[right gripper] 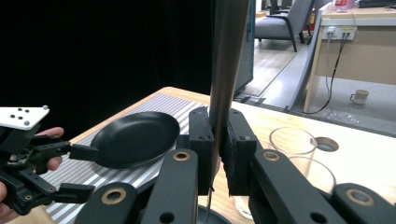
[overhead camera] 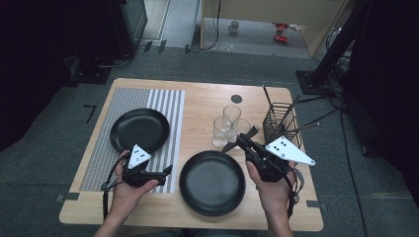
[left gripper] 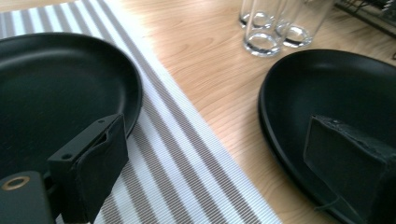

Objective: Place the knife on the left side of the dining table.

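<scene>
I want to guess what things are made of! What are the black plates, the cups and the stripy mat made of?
The black plates look like matte ceramic or maybe melamine: a dull, even sheen. The cups look like clear glass: see-through, with thick shiny bases. The stripy mat looks like woven fabric or vinyl: fine ribbed grey and white lines.

Black plates (overhead camera: pixel 211 182), grey-striped mat (overhead camera: pixel 165 106)

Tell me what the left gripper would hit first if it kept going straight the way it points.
Probably the near black plate. The left gripper, jaws open, points across the striped placemat toward that plate's rim. It may sit high enough to pass over the rim; depth is unclear.
</scene>
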`<state>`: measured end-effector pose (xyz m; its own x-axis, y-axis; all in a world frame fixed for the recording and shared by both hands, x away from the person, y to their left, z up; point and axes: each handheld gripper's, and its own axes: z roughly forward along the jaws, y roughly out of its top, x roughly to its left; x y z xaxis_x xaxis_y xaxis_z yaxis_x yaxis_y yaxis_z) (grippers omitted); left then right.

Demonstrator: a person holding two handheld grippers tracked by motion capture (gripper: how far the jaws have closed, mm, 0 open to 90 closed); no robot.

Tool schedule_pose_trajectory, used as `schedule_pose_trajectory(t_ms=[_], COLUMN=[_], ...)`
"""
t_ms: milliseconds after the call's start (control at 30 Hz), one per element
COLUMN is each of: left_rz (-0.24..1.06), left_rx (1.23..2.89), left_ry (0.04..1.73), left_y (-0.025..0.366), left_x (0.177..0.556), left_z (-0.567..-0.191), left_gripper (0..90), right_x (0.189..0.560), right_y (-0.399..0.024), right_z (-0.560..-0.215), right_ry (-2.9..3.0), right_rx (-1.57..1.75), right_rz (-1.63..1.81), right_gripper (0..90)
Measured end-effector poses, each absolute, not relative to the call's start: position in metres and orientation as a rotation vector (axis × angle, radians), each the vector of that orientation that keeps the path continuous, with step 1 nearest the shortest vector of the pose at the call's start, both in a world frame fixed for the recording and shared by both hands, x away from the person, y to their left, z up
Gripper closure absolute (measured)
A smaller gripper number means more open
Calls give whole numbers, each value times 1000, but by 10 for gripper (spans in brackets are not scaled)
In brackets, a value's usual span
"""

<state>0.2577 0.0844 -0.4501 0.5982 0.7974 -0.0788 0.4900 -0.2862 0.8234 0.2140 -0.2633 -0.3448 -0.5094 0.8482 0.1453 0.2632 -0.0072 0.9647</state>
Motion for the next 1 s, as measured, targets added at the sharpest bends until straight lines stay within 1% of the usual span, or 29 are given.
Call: schedule_pose_trajectory(t_ms=[1000], left_rz=[352], left_rx=[1963], left_ry=[876], left_y=[36], left_x=[259], left_z=[-435], left_gripper=[69], right_x=[218], right_y=[-228], right_z=[-347], right_ry=[1877], right_rx=[1088], right_rz=[1569], right_gripper=[842])
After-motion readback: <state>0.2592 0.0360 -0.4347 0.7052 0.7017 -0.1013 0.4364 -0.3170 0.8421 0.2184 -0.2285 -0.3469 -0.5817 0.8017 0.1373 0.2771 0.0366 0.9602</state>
